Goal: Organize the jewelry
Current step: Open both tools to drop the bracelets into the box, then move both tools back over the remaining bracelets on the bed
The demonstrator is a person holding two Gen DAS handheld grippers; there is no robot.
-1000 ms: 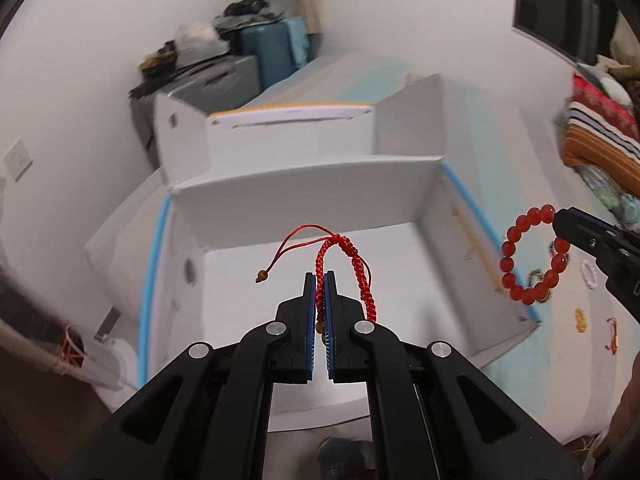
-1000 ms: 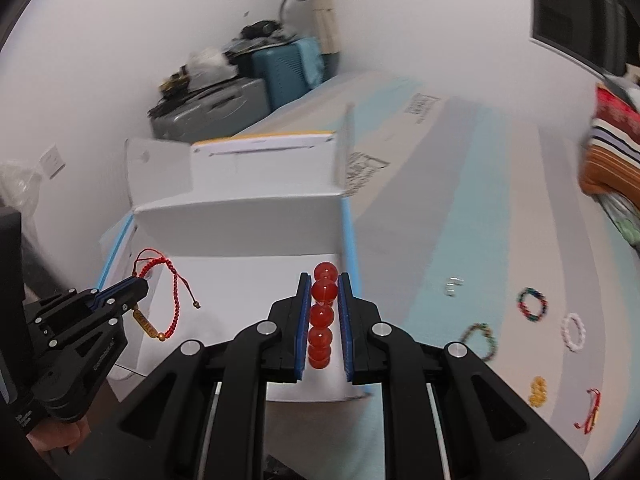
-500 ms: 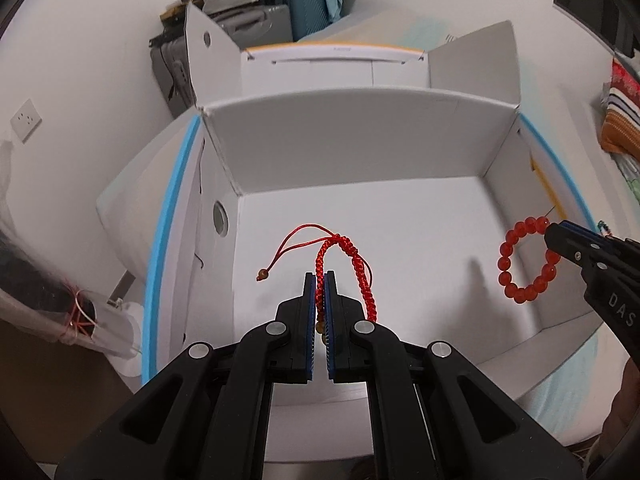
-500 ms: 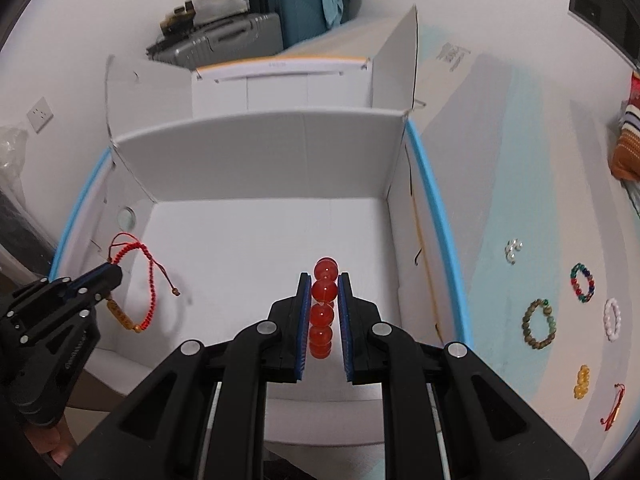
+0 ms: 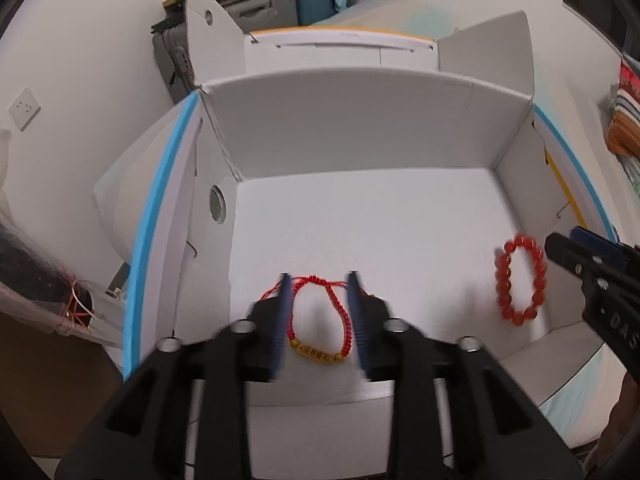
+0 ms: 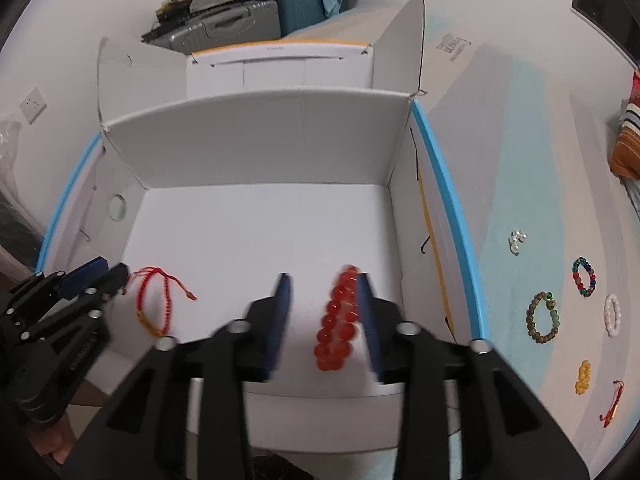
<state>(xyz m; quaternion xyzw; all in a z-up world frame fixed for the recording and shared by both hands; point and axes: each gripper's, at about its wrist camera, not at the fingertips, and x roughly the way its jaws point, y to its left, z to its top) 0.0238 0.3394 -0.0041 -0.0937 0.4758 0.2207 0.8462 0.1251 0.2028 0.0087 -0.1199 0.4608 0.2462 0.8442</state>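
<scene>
A white open cardboard box (image 5: 360,136) fills both views. My left gripper (image 5: 318,280) is open above the box's near left; the red cord bracelet with a gold charm (image 5: 320,320) is free between its fingers, over the box floor. It also shows in the right wrist view (image 6: 154,300). My right gripper (image 6: 324,278) is open at the box's near right; the red bead bracelet (image 6: 338,320) is loose by its right finger, and also shows in the left wrist view (image 5: 520,280).
Several more bracelets lie on the striped bed surface right of the box: a brown bead one (image 6: 543,317), a multicolour one (image 6: 585,276), a white one (image 6: 612,314), yellow beads (image 6: 583,376), a red cord (image 6: 612,402). Suitcases (image 6: 256,16) stand behind the box.
Both grippers moved lower into the box and opened. The red cord bracelet and the red bead bracelet have been let go inside the box.
</scene>
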